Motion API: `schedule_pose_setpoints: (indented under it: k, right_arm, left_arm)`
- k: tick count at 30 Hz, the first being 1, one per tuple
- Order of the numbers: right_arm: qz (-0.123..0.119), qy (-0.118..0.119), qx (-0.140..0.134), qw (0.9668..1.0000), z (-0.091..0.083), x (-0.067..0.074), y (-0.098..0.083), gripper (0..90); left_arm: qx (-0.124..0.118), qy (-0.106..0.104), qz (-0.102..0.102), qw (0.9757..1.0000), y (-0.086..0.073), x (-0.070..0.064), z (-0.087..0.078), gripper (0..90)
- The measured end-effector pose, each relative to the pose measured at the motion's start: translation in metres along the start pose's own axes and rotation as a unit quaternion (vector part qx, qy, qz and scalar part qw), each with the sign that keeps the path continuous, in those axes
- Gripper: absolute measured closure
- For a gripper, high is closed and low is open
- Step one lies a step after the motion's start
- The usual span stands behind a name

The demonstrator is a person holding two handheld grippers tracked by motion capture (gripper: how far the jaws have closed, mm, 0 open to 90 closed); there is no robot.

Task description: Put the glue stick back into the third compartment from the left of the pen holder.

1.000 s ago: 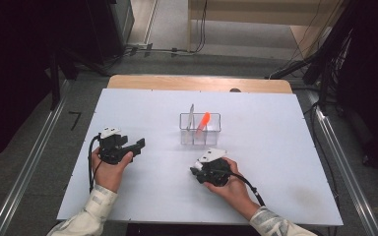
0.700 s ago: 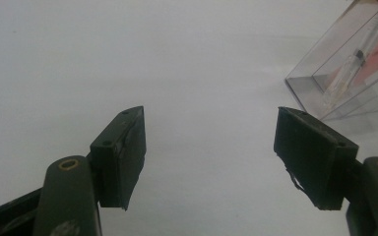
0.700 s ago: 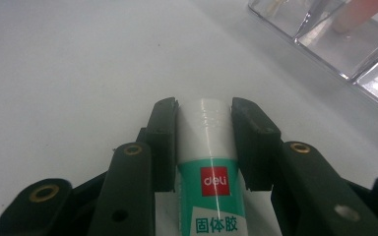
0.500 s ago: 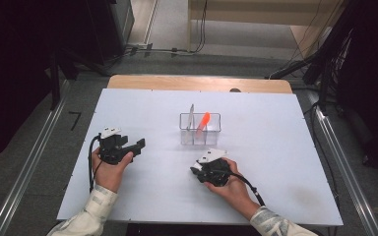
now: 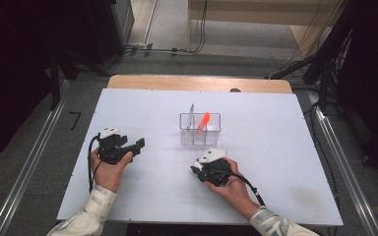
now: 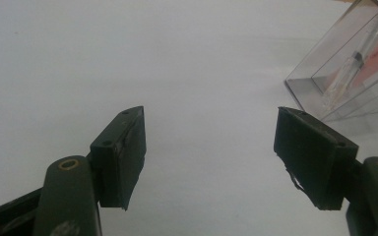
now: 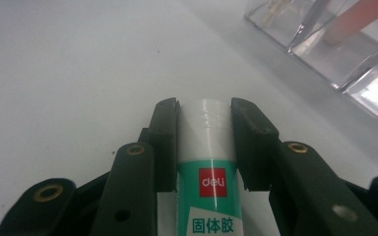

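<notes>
My right gripper [image 7: 204, 123] squeezes a glue stick [image 7: 206, 172] tight between both jaws so it cannot slip. The clear box [image 5: 200, 129] with a pen and an orange thing sits near, at my one o'clock, I think ready for the glue. My left gripper [image 6: 209, 157] waits at nine o'clock, jaws wide, holding nothing.

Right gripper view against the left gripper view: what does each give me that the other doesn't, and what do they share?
The right gripper view alone shows a Deli glue stick clamped between that gripper's jaws, white cap forward. The left gripper view alone shows its own gripper with jaws wide apart and bare white table between them. Both take in the clear plastic organiser at upper right, holding an orange item and a clear pen.
</notes>
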State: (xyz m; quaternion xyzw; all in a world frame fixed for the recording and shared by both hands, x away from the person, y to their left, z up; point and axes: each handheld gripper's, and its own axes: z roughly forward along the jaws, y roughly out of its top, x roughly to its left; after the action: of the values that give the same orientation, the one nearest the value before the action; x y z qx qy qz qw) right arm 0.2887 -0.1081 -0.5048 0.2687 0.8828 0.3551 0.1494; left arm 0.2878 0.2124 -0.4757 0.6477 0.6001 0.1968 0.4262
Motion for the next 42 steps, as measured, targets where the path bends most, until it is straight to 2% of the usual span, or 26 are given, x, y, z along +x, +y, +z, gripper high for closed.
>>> schedule_pose_setpoints:
  k: [6, 16, 26, 42]
  right_arm:
    - [0.019, -0.002, -0.016, 0.9997, -0.009, -0.006, 0.004, 63.1]
    - [0.036, -0.003, -0.045, 0.9984, -0.023, -0.017, 0.012, 63.1]
    - [0.068, -0.015, -0.079, 0.9945, -0.042, -0.036, 0.023, 63.1]
    - [0.09, -0.025, -0.097, 0.9909, -0.047, -0.049, 0.034, 63.1]
  left_arm:
    - [0.0, 0.0, 0.0, 1.0, 0.0, 0.0, 0.0, 28.6]
    - [0.001, 0.001, 0.001, 1.0, 0.0, 0.0, 0.0, 28.6]
    - [0.001, 0.002, 0.001, 1.0, 0.0, 0.0, 0.001, 28.6]
    - [0.001, 0.002, 0.001, 1.0, 0.0, 0.0, 0.001, 28.6]
